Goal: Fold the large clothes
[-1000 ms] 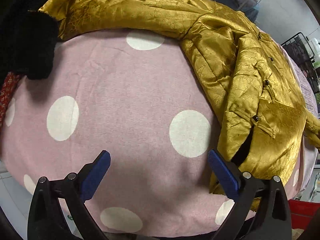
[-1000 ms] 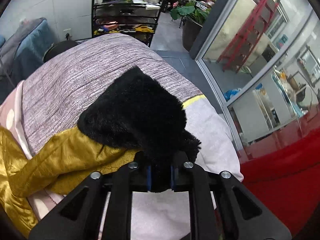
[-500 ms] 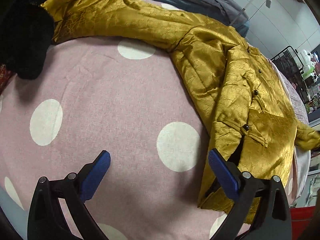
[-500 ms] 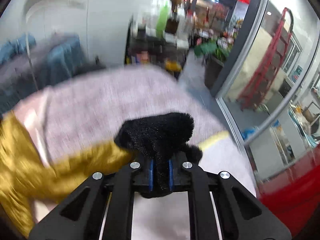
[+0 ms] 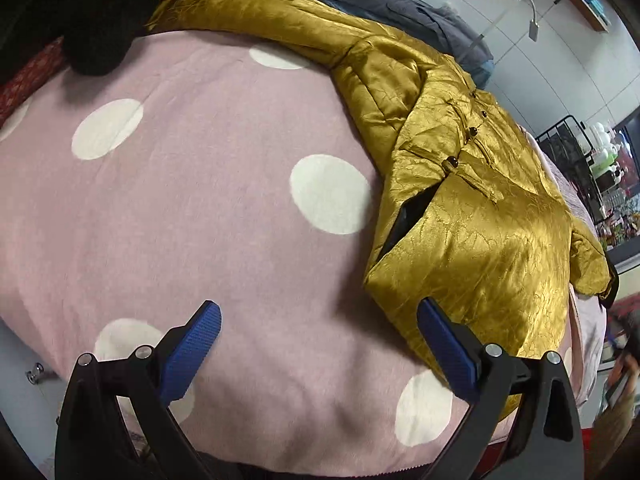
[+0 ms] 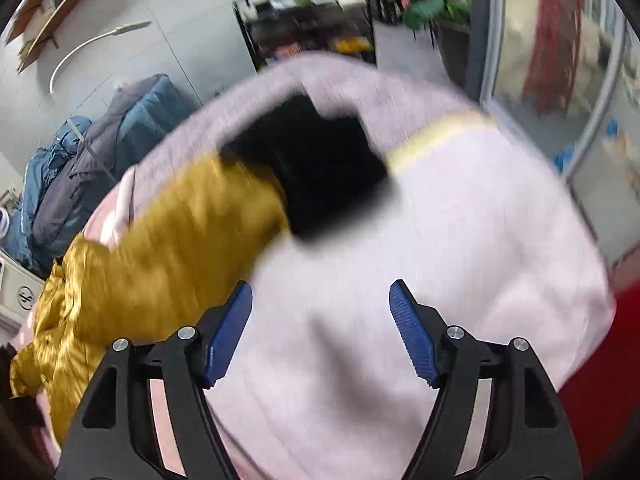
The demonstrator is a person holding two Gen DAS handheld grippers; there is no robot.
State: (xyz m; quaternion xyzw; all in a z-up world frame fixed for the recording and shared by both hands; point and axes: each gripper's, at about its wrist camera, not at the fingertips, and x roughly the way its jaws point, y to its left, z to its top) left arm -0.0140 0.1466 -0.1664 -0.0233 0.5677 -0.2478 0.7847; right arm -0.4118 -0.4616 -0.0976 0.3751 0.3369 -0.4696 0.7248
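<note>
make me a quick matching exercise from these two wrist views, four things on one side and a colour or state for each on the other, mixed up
Things:
1. jacket
2. fur cuff
3. blanket
4. right gripper

Colour or state:
A. pink with white dots
B. open, nothing between its pads
C. shiny gold
D. black and fluffy

Pairs: 1-C, 2-D, 3-A, 4-B

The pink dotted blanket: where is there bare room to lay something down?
Bare: the wide stretch of the pink blanket between the black fur cuff and the gold jacket. Crowded: the jacket's side and the far edge, under its sleeve.
</note>
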